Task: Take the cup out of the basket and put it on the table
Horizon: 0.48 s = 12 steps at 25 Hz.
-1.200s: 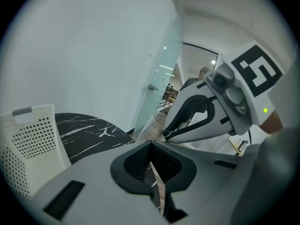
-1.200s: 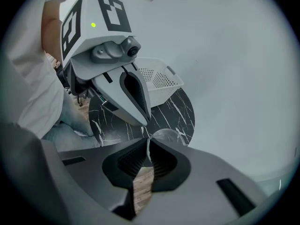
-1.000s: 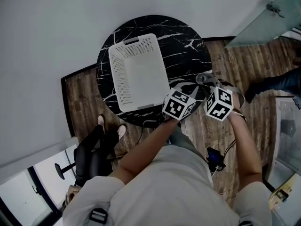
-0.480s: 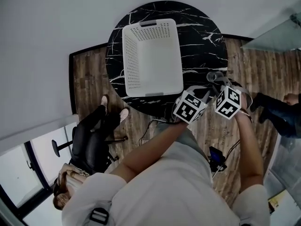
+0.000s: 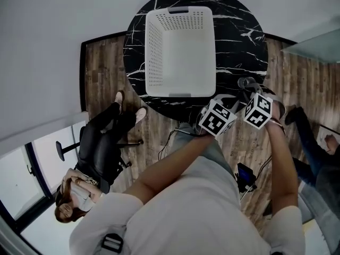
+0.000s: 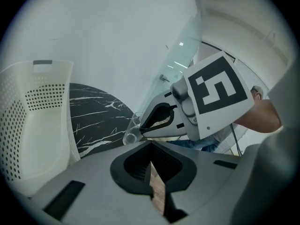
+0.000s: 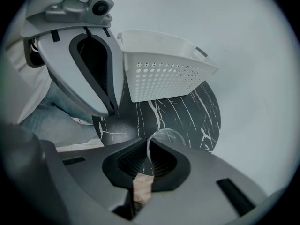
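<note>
A clear cup point(image 5: 246, 82) is over the near right edge of the round black marble table point(image 5: 241, 41). My right gripper point(image 5: 248, 89) is shut on it. In the right gripper view the cup's rim point(image 7: 164, 136) is pinched between the pads of the right gripper point(image 7: 149, 146). The white perforated basket point(image 5: 180, 49) stands on the table's middle, left of the cup, with nothing visible inside. My left gripper point(image 5: 226, 102) hangs just off the table's near edge, beside the right one. In its own view the left gripper point(image 6: 151, 165) is shut on nothing, and the cup point(image 6: 132, 128) shows beyond it.
Wooden floor point(image 5: 106, 68) surrounds the table. A person sits on a dark chair point(image 5: 101, 153) at the near left. Another person's legs point(image 5: 313, 147) are at the right, and a glass panel point(image 5: 313, 39) stands at the far right. A cable lies under the table's near edge.
The head view has swung, so table and basket sit higher and further right. Both grippers and the cup stay at the table's near right edge. The legs at the right have moved nearer.
</note>
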Motion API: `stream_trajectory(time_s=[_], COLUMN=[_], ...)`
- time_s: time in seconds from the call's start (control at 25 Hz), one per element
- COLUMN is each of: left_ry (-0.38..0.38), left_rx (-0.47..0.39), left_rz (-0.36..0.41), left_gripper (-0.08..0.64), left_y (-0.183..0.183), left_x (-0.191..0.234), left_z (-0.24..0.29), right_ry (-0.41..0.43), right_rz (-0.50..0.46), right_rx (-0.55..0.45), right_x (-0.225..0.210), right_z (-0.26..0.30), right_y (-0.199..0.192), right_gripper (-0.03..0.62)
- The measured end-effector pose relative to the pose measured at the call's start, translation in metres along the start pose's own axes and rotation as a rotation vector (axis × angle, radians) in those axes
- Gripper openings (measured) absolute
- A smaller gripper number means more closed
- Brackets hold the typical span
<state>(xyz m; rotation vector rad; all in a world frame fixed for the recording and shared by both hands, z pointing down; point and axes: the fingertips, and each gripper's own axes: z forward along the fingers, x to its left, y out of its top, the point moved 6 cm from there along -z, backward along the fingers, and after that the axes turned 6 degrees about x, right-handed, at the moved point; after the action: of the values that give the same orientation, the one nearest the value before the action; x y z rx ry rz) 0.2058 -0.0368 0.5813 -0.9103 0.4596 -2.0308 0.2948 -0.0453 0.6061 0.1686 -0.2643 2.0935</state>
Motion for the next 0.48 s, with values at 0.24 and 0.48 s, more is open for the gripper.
stream_trajectory(time_s=[0.24, 0.48], left_ry=[0.007, 0.003], left_rx=[0.002, 0.014], left_rz=[-0.013, -0.021], left_gripper=[0.005, 0.005], left_y=[-0.011, -0.018], left_x=[0.005, 0.010], left_z=[0.002, 0.002], right_ry=[0.011, 0.014], right_rz=[-0.016, -0.022], right_rx=[0.007, 0.015], right_x=[0.004, 0.008], right_z=[0.017, 0.030], right_y=[0.004, 0.006], right_gripper=[0.025, 0.025])
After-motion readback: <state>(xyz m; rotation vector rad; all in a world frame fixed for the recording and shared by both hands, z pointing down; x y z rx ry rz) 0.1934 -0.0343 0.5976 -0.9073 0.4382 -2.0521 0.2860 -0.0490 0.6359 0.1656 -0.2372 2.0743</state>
